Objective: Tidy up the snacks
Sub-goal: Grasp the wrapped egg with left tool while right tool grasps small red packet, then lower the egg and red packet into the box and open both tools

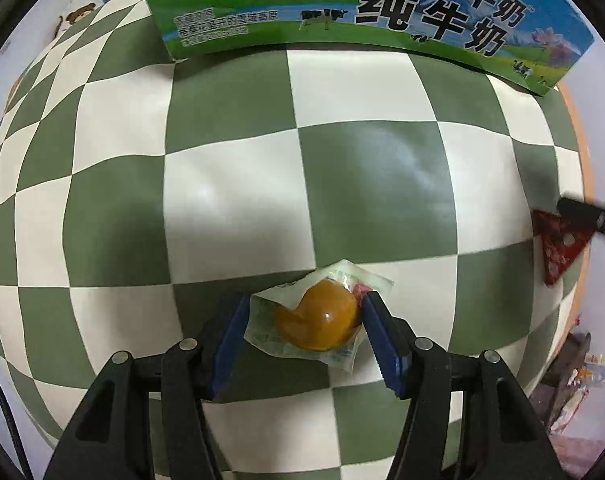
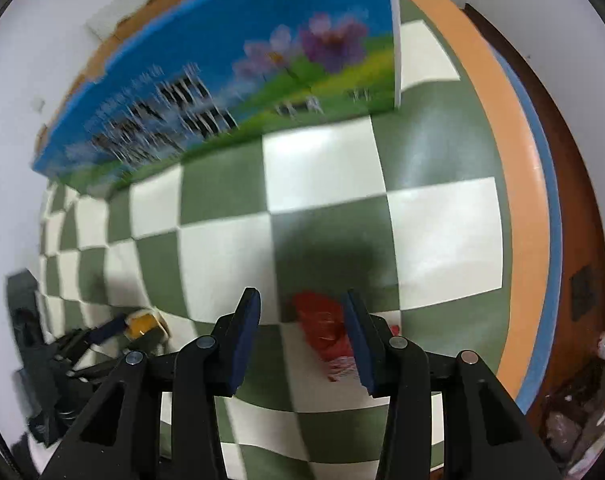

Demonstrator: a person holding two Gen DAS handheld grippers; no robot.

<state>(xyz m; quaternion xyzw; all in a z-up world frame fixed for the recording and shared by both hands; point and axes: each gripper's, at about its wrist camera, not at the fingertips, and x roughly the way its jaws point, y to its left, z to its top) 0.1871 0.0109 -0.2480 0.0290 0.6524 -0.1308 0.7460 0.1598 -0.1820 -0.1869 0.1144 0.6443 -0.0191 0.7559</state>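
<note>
A clear-wrapped orange snack [image 1: 320, 322] lies on the green-and-white checked tablecloth [image 1: 238, 200] between the fingers of my left gripper [image 1: 302, 334]. The jaws stand open around it, the right pad touching the wrapper. In the right wrist view the same snack [image 2: 142, 326] shows at the far left in the left gripper. A red snack packet [image 2: 322, 328] lies on the cloth between the open fingers of my right gripper [image 2: 302, 338], close to the right finger. It also shows in the left wrist view [image 1: 558, 244] at the right edge, under the right gripper's dark fingertip [image 1: 582, 210].
A large green-and-blue milk carton box [image 1: 342, 8] stands at the back of the table; in the right wrist view the box [image 2: 230, 88] is blurred. The orange table rim [image 2: 518, 208] runs along the right. Clutter sits beyond the edge at lower right.
</note>
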